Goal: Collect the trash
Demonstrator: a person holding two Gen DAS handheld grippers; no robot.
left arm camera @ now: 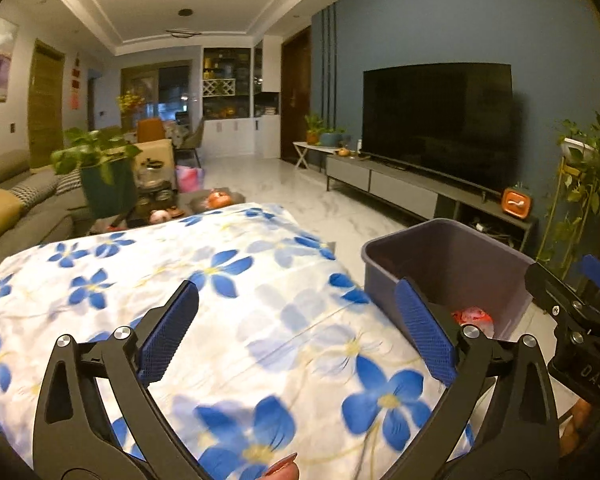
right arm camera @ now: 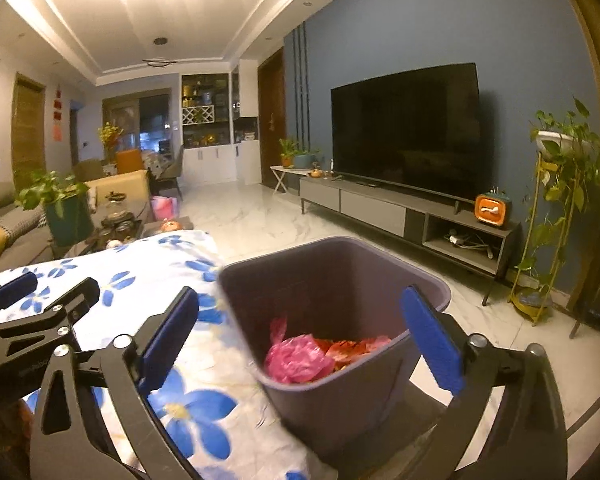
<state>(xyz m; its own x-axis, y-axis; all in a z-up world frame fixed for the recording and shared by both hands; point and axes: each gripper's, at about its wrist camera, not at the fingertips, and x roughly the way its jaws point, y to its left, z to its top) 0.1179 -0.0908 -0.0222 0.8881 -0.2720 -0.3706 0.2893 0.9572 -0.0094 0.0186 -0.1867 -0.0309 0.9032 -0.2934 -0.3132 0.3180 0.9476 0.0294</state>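
Observation:
A grey-purple trash bin [right arm camera: 332, 280] stands beside the right edge of a table under a white cloth with blue flowers [left arm camera: 228, 320]. Inside the bin lie a crumpled pink plastic bag [right arm camera: 296, 358] and red-orange wrappers [right arm camera: 356, 348]; the bin also shows in the left wrist view [left arm camera: 460, 264]. My left gripper [left arm camera: 300, 332] is open and empty above the cloth. My right gripper [right arm camera: 304, 336] is open and empty, held over the bin's mouth. The right gripper shows at the right edge of the left wrist view [left arm camera: 580, 304].
A TV [right arm camera: 408, 132] on a low grey console [right arm camera: 400, 208] lines the blue wall at right. A plant stand [right arm camera: 556, 208] stands far right. A sofa [left arm camera: 16, 208], a potted plant [left arm camera: 104, 176] and a cluttered coffee table [left arm camera: 160, 196] lie beyond the table. The marble floor [right arm camera: 260, 216] stretches back.

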